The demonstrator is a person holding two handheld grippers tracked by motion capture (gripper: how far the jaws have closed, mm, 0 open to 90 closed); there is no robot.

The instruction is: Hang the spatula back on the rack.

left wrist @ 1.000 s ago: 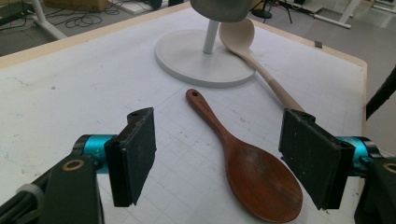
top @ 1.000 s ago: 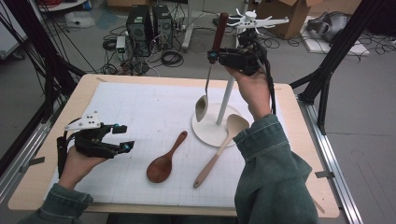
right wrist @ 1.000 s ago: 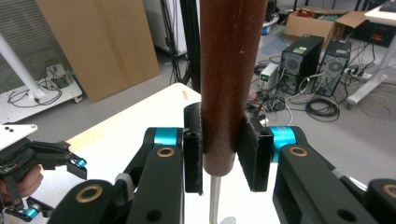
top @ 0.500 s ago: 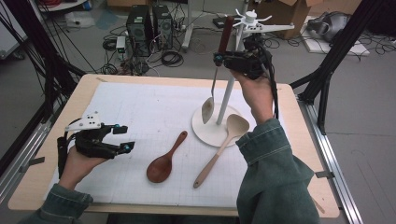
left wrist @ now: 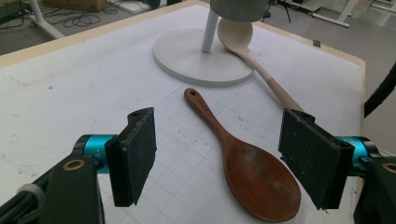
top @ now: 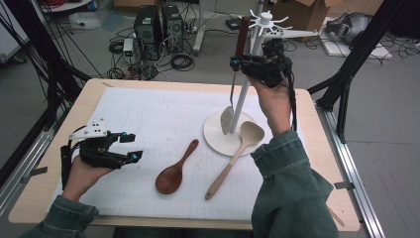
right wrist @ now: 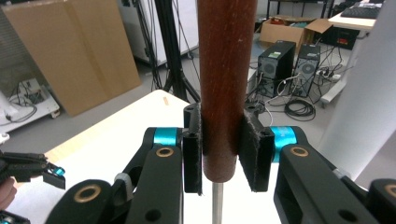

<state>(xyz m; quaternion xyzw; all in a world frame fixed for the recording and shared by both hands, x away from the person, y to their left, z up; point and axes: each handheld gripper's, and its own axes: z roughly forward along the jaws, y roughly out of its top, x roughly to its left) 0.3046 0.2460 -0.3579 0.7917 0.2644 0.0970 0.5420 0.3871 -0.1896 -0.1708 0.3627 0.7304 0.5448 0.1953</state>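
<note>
My right gripper (top: 243, 63) is raised beside the top of the white rack (top: 266, 21) and is shut on a ladle's brown wooden handle (top: 241, 35). In the right gripper view the pads (right wrist: 192, 149) clamp the handle (right wrist: 226, 70) near its lower end, where the thin metal shaft (right wrist: 216, 205) leaves it. The metal bowl (top: 227, 120) hangs upright over the rack's round base (top: 215, 138), close to the pole. My left gripper (top: 132, 148) rests low at the table's left, open and empty (left wrist: 224, 158), facing a dark wooden spoon (left wrist: 252, 177).
The dark wooden spoon (top: 174, 171) lies on the white gridded mat (top: 148, 114). A pale wooden spoon (top: 237, 148) lies with its bowl on the rack's base. Computer towers (top: 158, 25), cables and boxes stand on the floor beyond the table's far edge.
My right gripper has shifted slightly right with the ladle, and its bowl now hangs nearer the rack's pole. The left gripper has stayed where it was.
</note>
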